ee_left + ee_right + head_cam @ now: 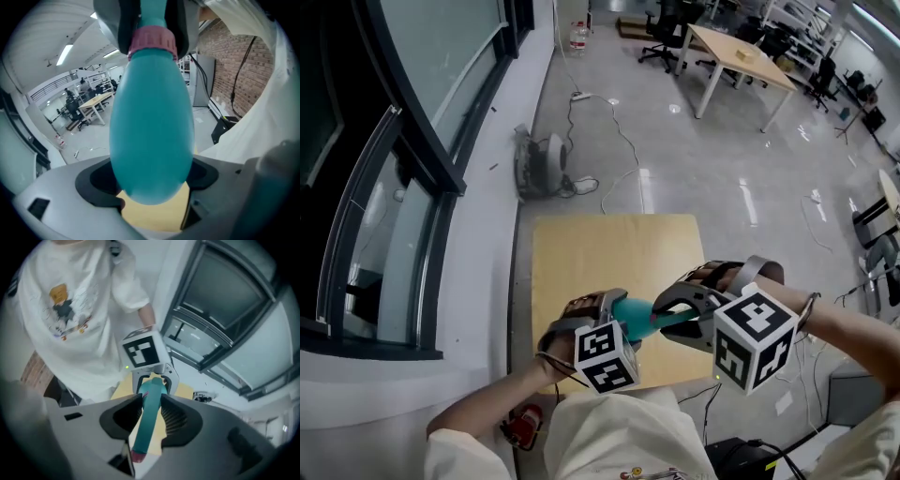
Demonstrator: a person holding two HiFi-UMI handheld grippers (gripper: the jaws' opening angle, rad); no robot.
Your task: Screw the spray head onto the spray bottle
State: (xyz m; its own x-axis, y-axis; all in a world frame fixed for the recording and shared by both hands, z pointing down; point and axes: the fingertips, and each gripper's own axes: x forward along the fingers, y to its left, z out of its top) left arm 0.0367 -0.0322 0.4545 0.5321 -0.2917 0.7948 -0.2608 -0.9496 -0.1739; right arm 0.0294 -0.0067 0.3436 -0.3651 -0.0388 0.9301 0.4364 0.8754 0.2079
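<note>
Head view has both claws meeting in the air above the near edge of the wooden surface (609,253), with the teal spray bottle (639,312) lying between them. The left claw (625,323) is clamped on the bottle's wide body. The right claw (660,319) is closed on its narrow end at the pink collar (153,41), pads touching both sides.

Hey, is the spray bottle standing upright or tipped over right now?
Tipped: the bottle runs sideways between the left tool and right tool, over the table.
</note>
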